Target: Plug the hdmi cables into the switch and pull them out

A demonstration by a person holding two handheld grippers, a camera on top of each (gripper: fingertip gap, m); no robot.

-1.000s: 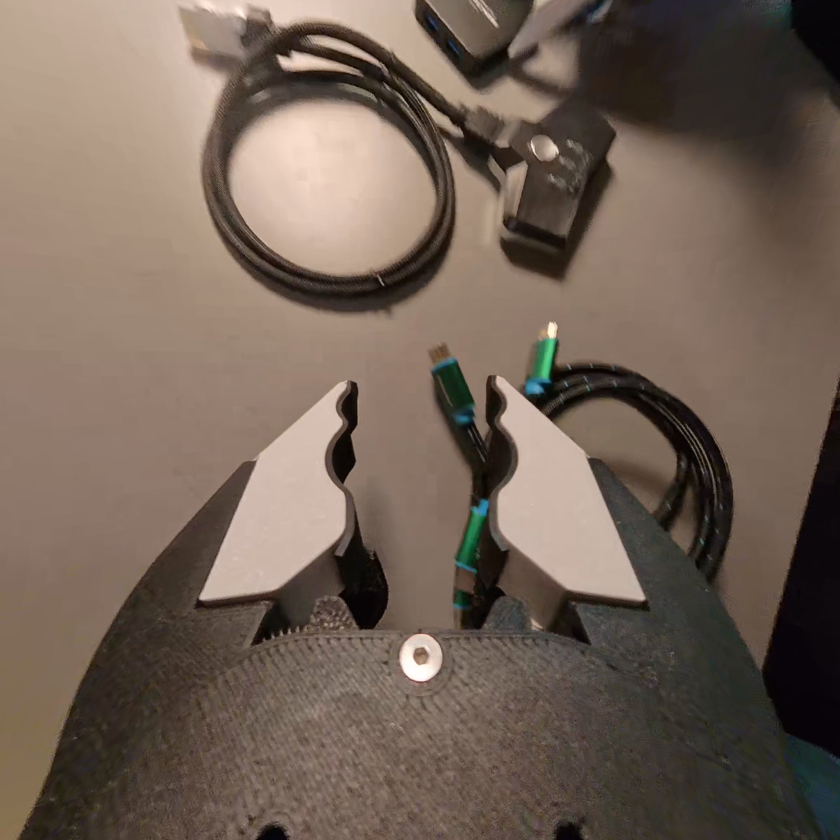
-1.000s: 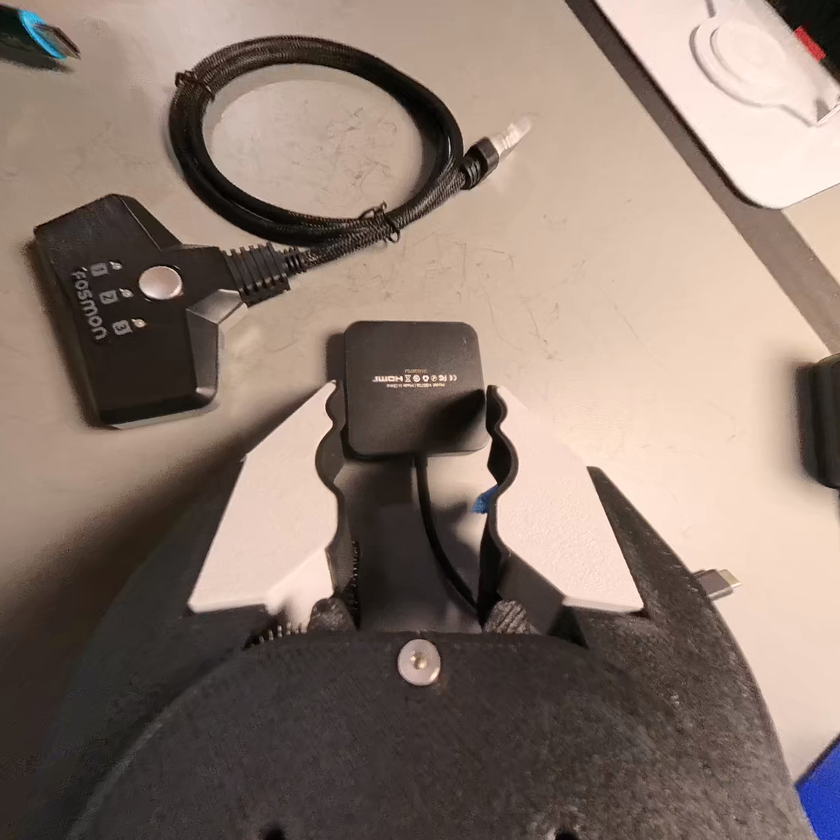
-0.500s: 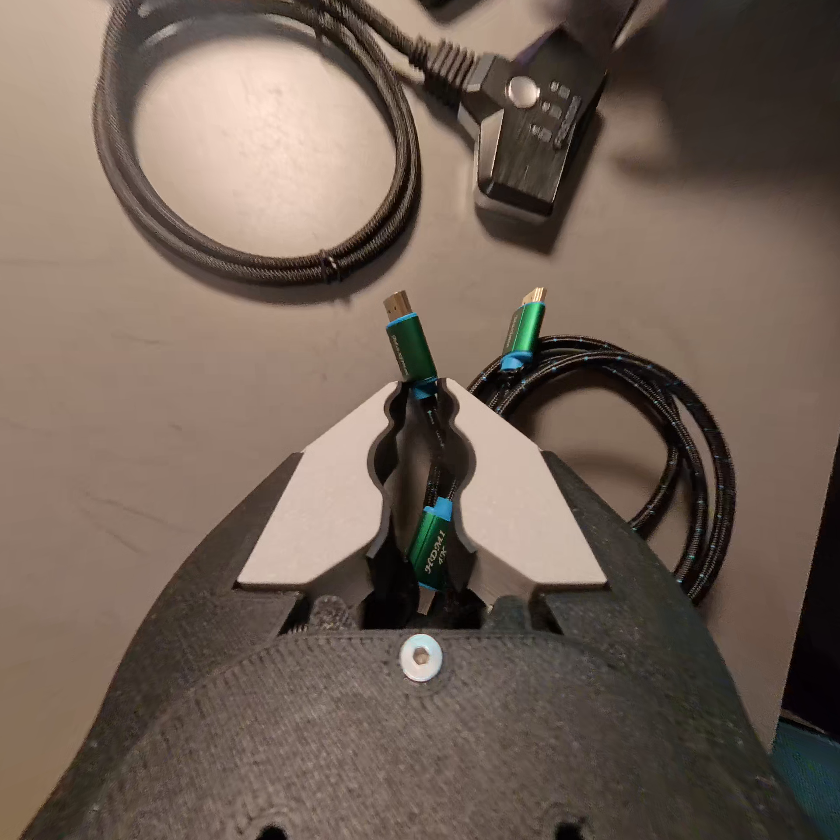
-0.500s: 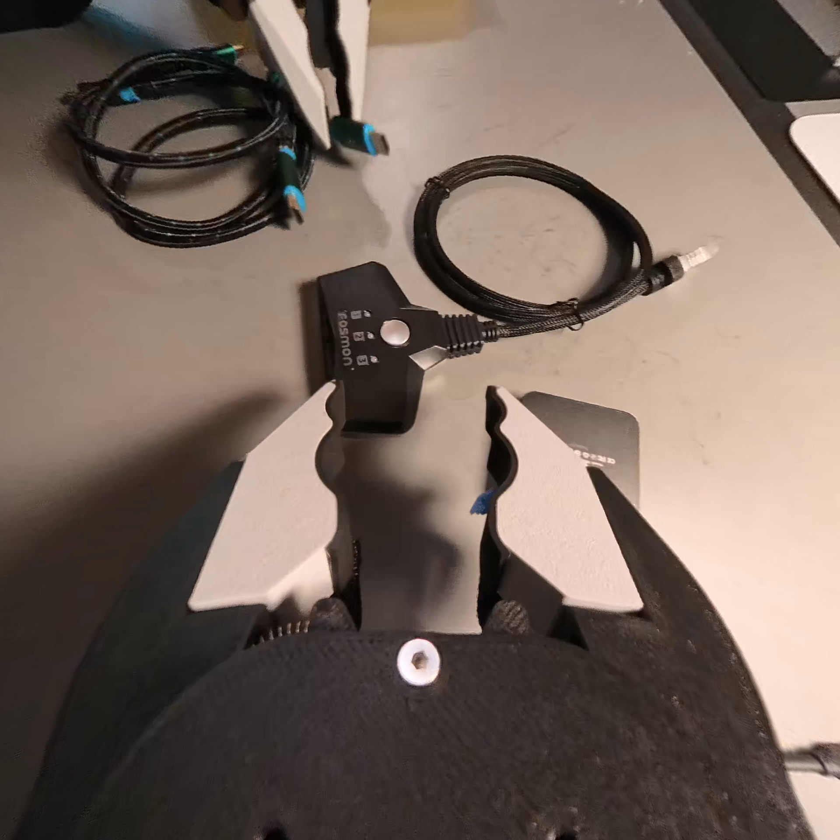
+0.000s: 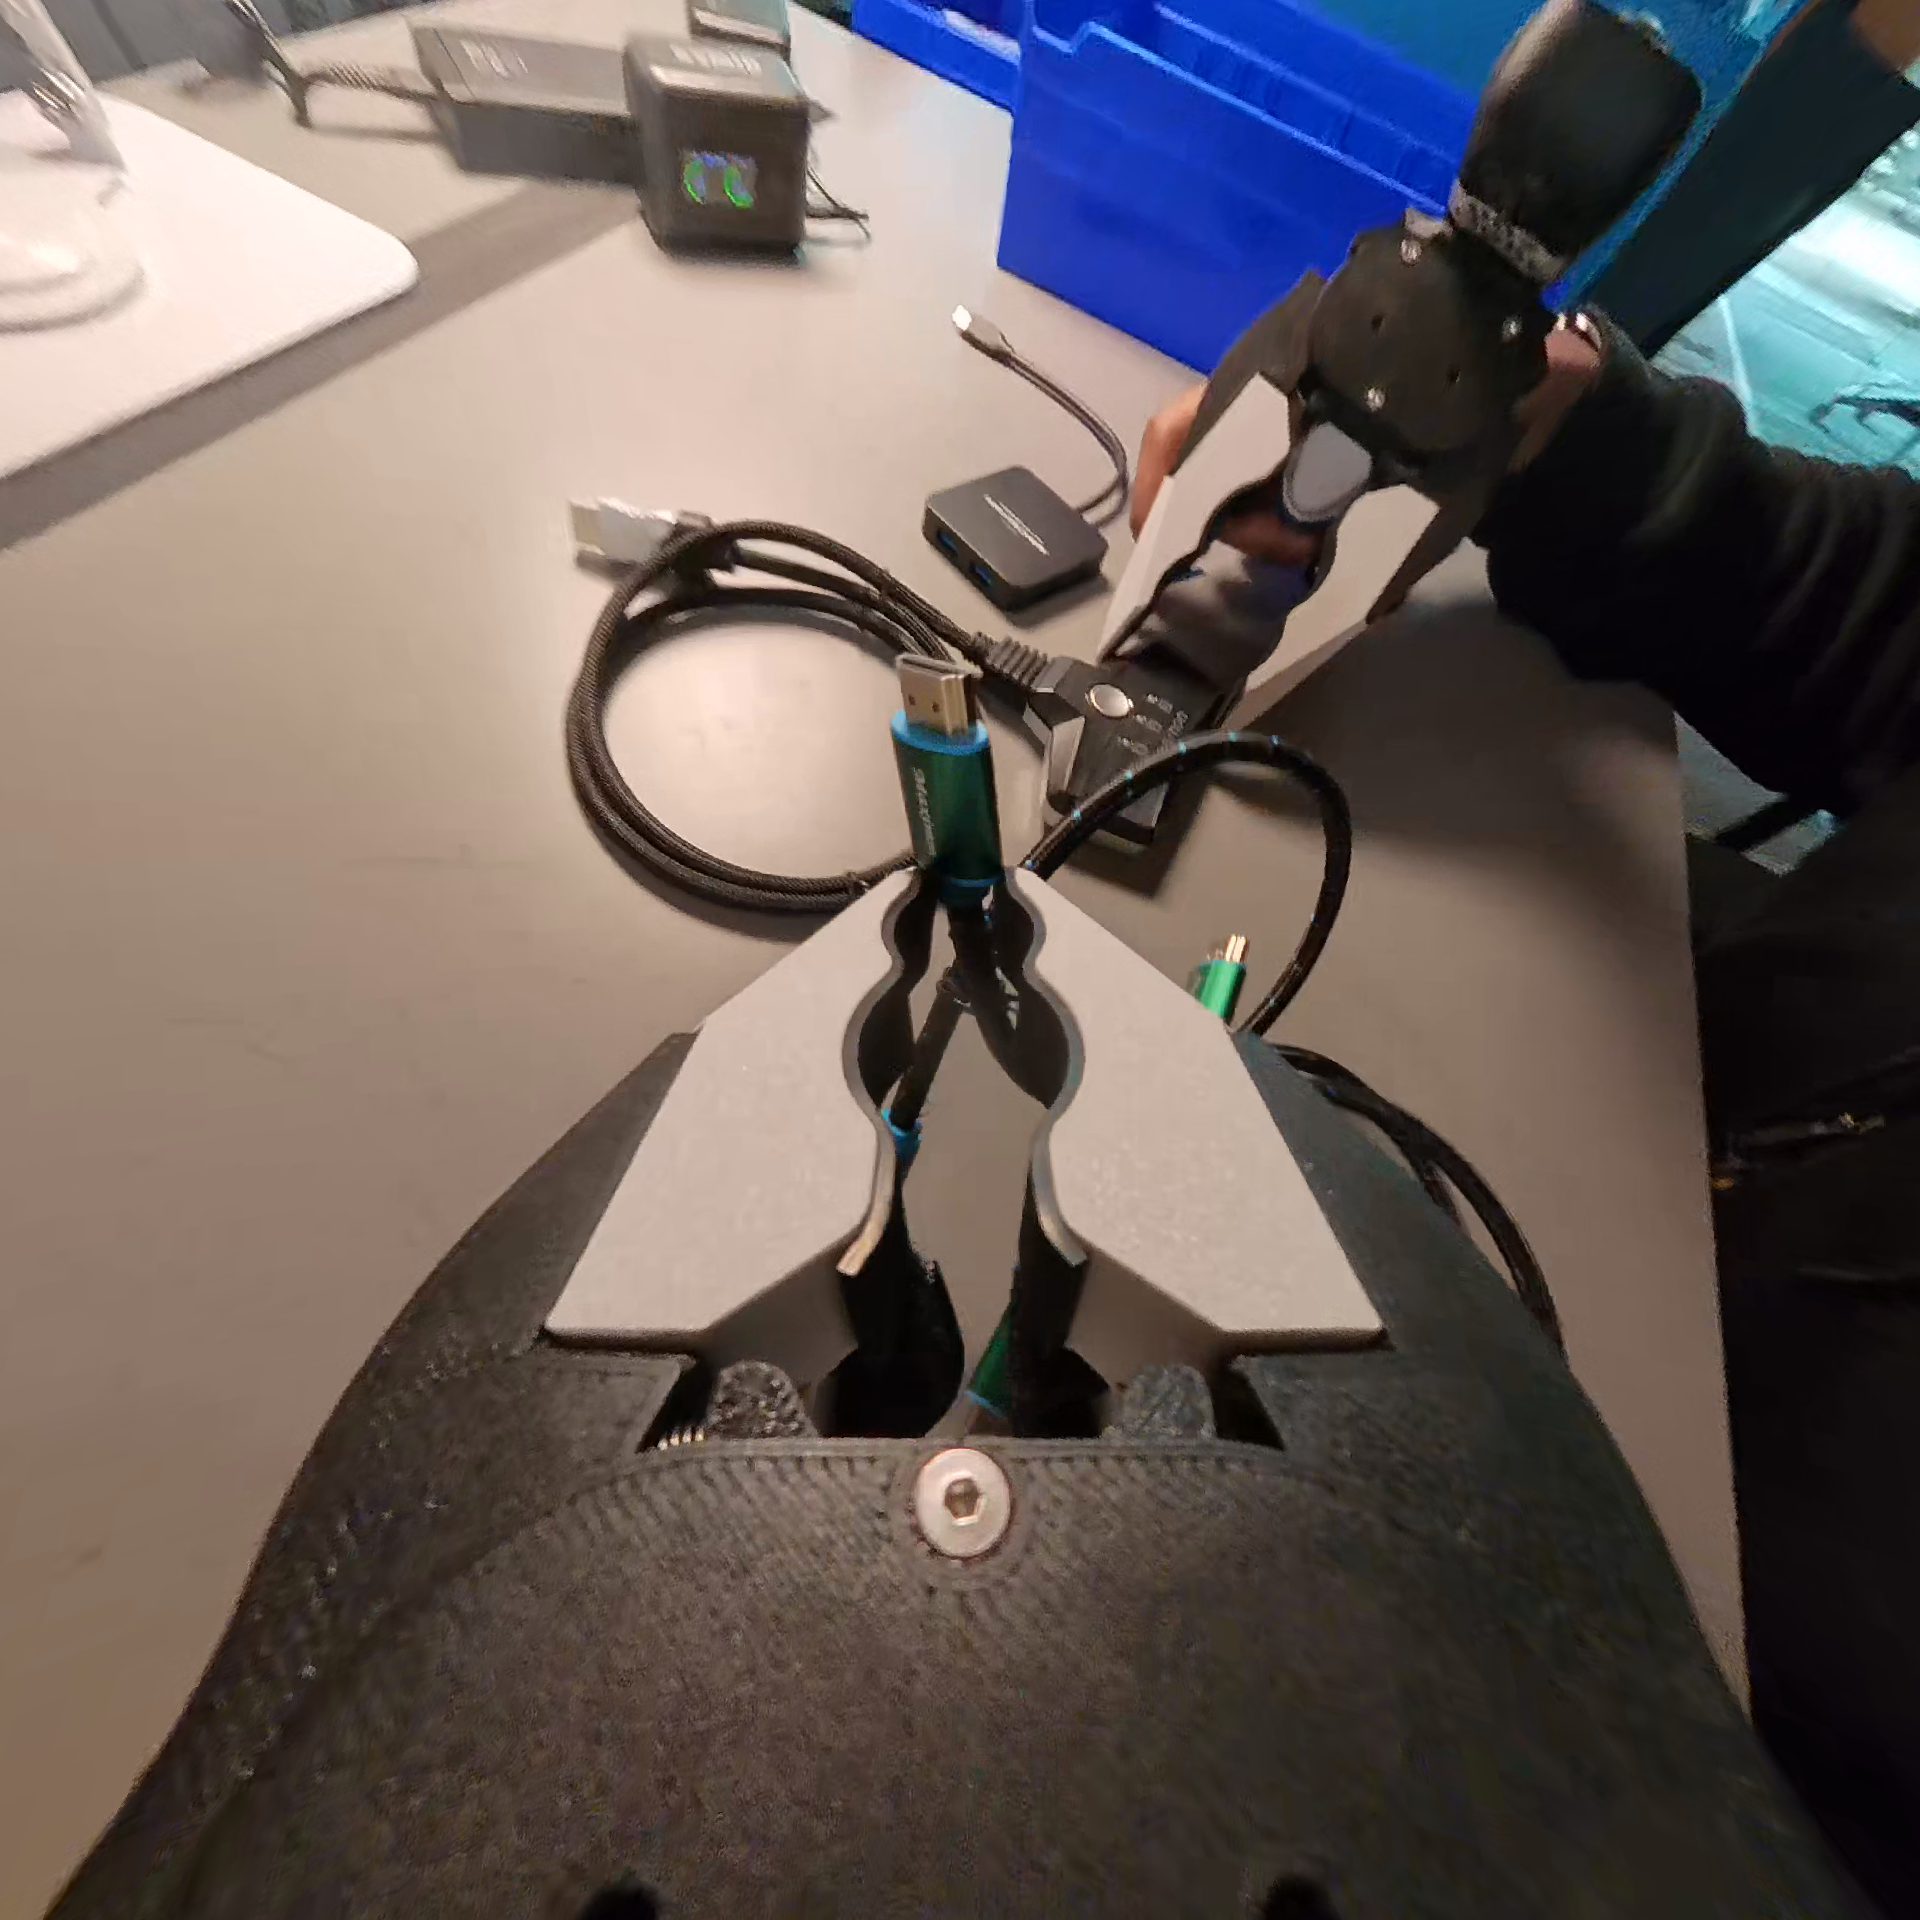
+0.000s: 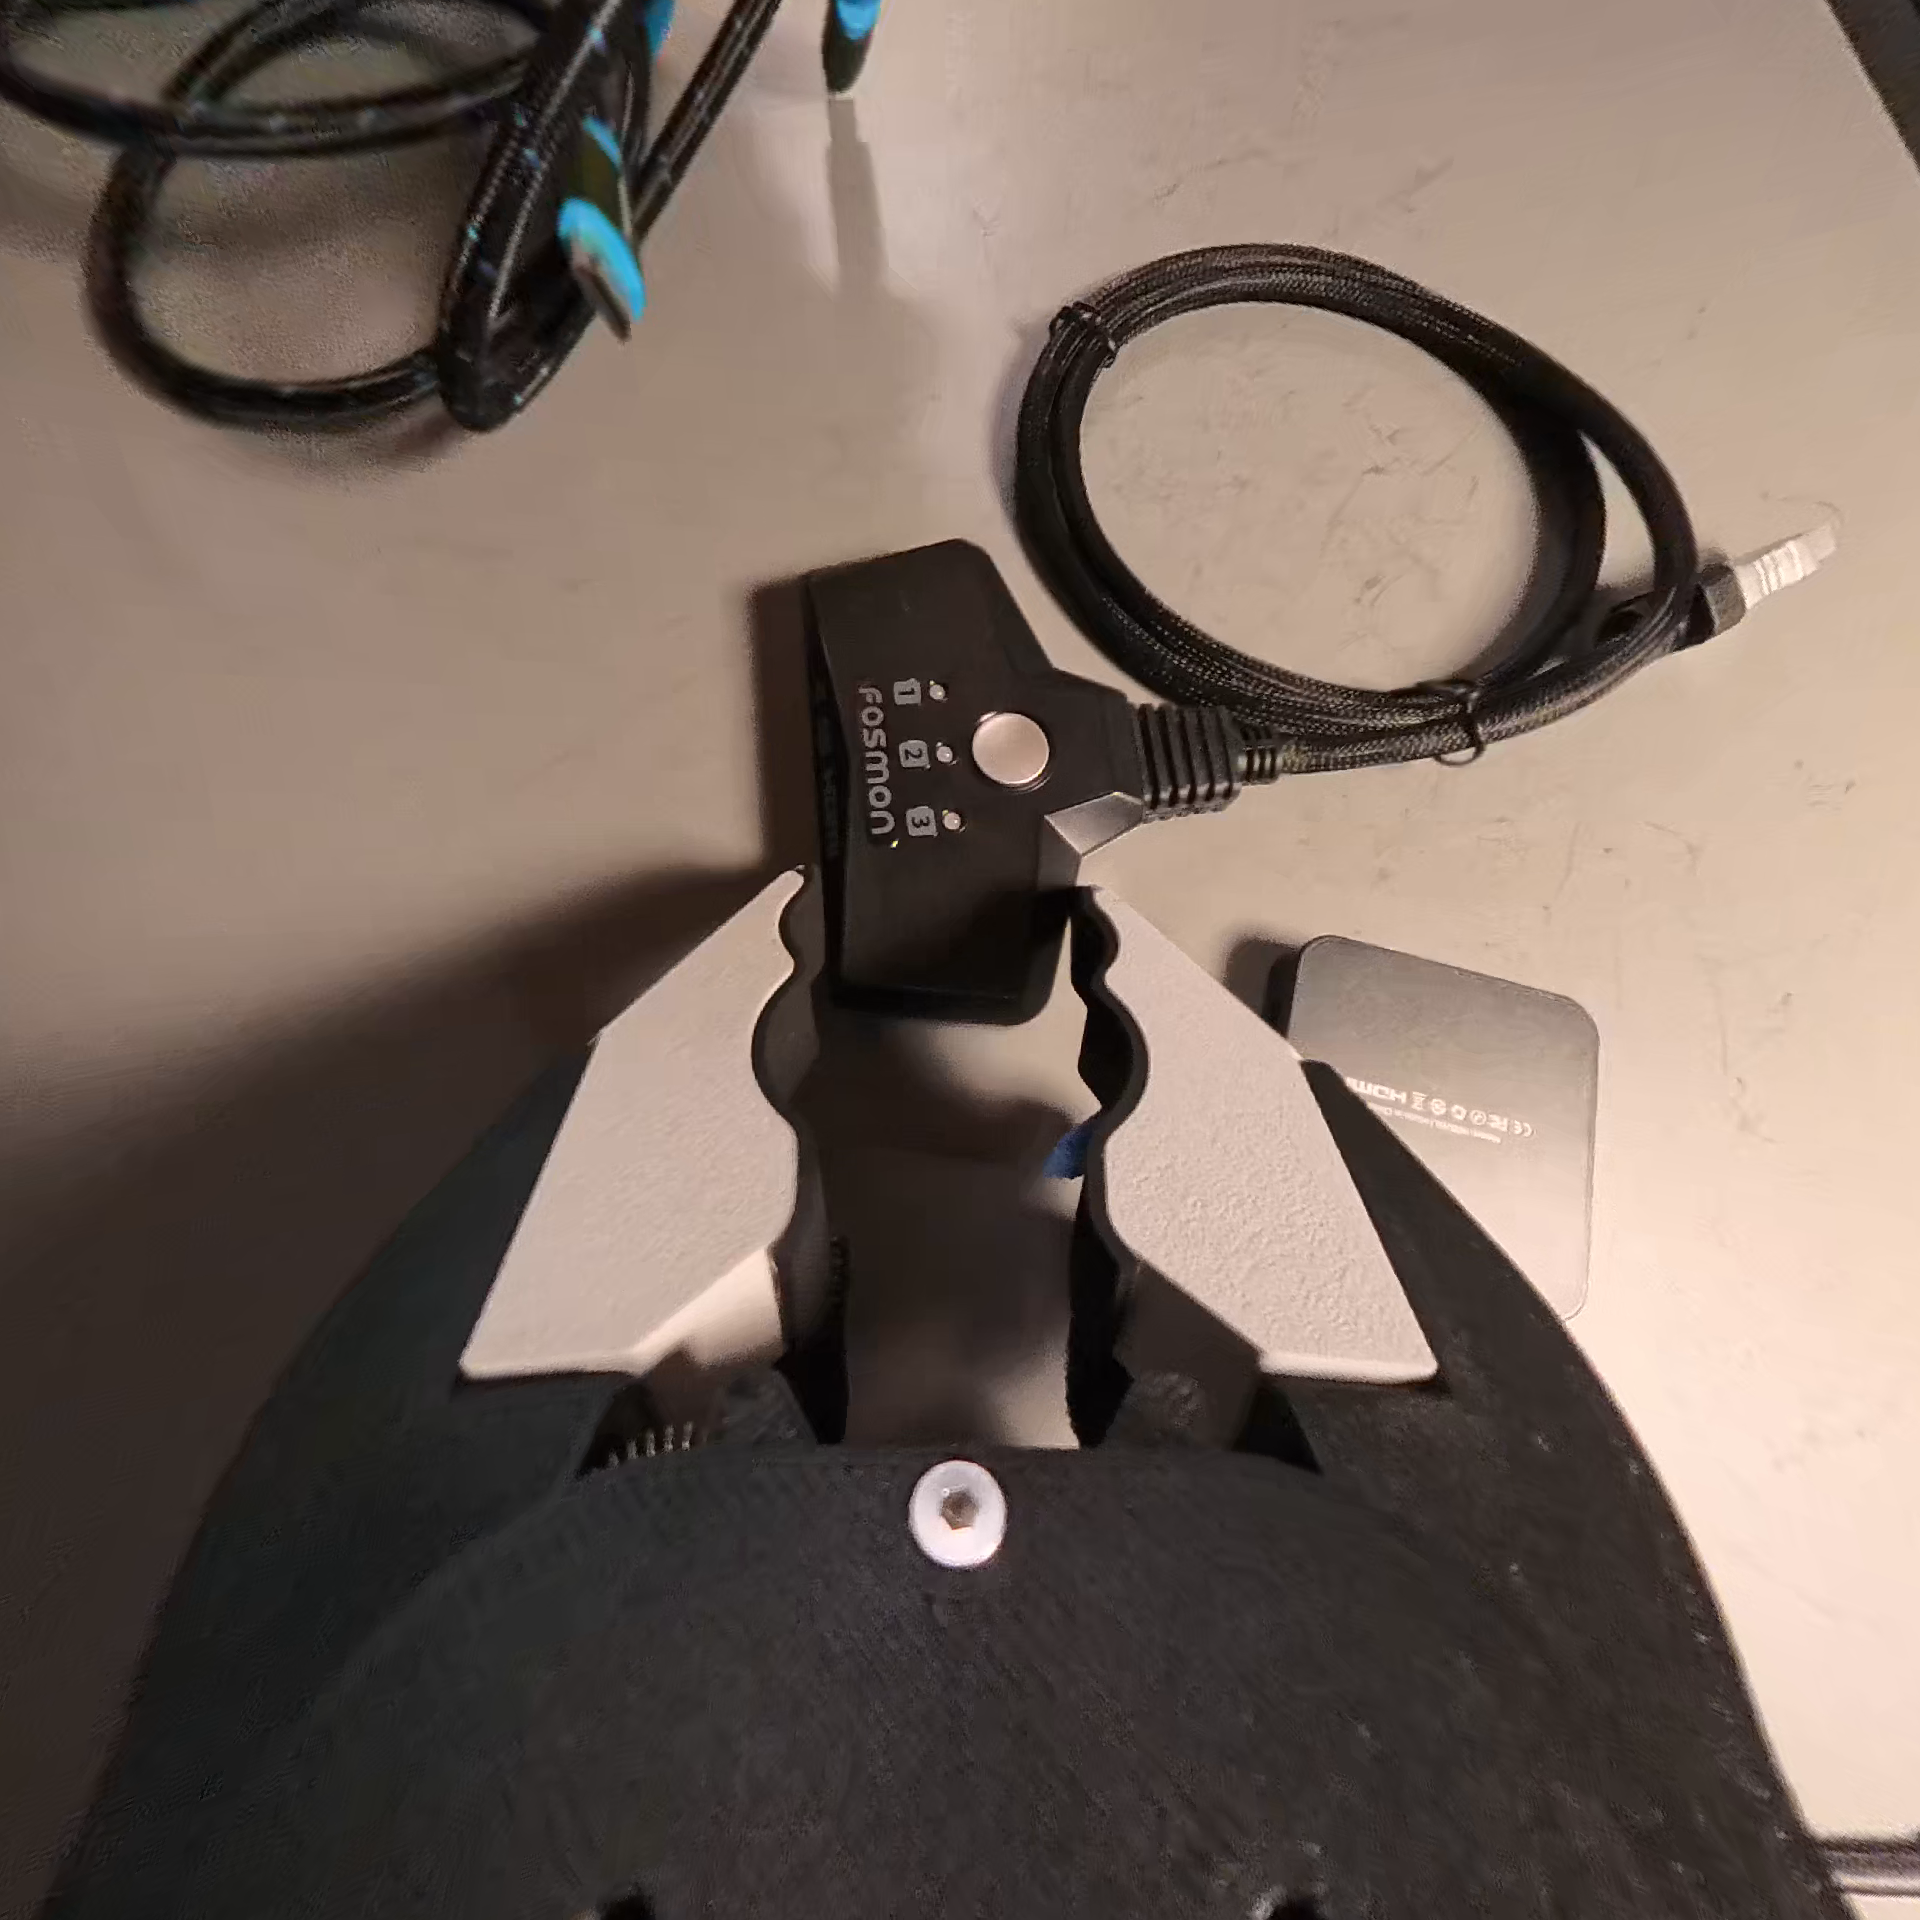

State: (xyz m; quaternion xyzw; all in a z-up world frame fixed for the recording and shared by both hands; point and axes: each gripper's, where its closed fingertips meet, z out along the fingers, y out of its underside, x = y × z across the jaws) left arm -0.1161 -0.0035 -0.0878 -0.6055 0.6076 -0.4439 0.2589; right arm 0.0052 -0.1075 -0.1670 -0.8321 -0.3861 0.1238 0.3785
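Observation:
My left gripper [image 5: 961,888] is shut on the rear end of a green HDMI plug [image 5: 940,790] and holds it above the table, metal tip pointing forward. Its black braided cable [image 5: 1320,831] loops off to the right. A second green plug [image 5: 1216,977] lies by my right finger. The black switch [image 6: 935,831] with a round silver button lies on the table. My right gripper [image 6: 940,899] has its fingertips against both sides of the switch's near end. The left wrist view also shows the right gripper [image 5: 1174,681] straddling the switch [image 5: 1117,727].
The switch's own coiled black cable [image 6: 1351,281] ends in a silver plug [image 6: 1787,551]. A small black hub [image 6: 1444,1122] lies right of my right gripper. More green-blue cables [image 6: 520,260] lie far left. Blue bins [image 5: 1195,156], a black box [image 5: 717,156] and a sleeve [image 5: 1714,582] show farther off. Across from one pair of fingers to the other is roughly 20 cm. The left gripper is farther from the small black hub [image 6: 1444,1122], some 25 cm, than the right, some 8 cm. It turns up in the left wrist view [image 5: 1014,525] as well.
My left gripper closed on the green plug and lifted it, tilting up toward the switch. My right gripper left the small hub, moved over the switch and narrowed its jaws onto it.

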